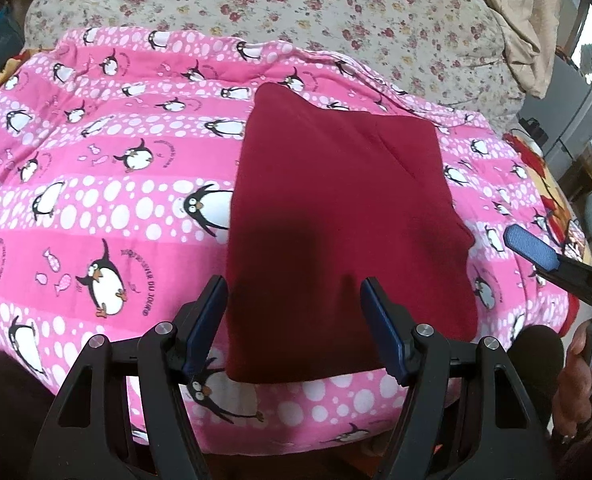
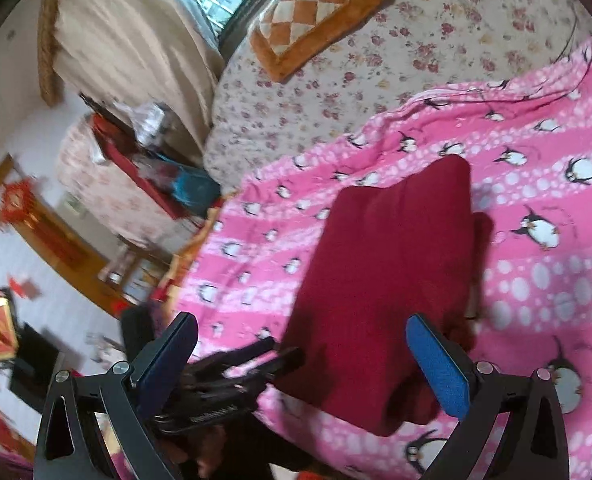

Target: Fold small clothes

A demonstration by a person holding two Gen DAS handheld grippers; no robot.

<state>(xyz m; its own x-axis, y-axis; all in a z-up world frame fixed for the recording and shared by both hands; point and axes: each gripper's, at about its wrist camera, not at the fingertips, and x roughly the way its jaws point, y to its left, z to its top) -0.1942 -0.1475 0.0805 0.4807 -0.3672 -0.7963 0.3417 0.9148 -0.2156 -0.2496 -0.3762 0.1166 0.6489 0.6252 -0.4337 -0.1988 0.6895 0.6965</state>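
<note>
A dark red garment (image 1: 344, 220), folded into a rough rectangle, lies flat on the pink penguin blanket (image 1: 96, 184). My left gripper (image 1: 296, 312) hovers over its near edge, open, with nothing between the pads; its shadow falls on the cloth. One of the right gripper's fingers (image 1: 530, 246), blue-padded, reaches in from the right, off the cloth. In the right wrist view the garment (image 2: 384, 280) lies ahead. My right gripper (image 2: 302, 344) stands open and empty by its near corner. The left gripper (image 2: 284, 350) is beside the same edge.
Beyond the blanket (image 2: 536, 272) is a floral sheet (image 1: 280, 4) with an orange checked cushion (image 2: 316, 12). A beige curtain (image 2: 128, 40) and a cluttered bedside stand (image 2: 136, 160) are off the bed's left side. A hand (image 1: 576, 380) shows at the right edge.
</note>
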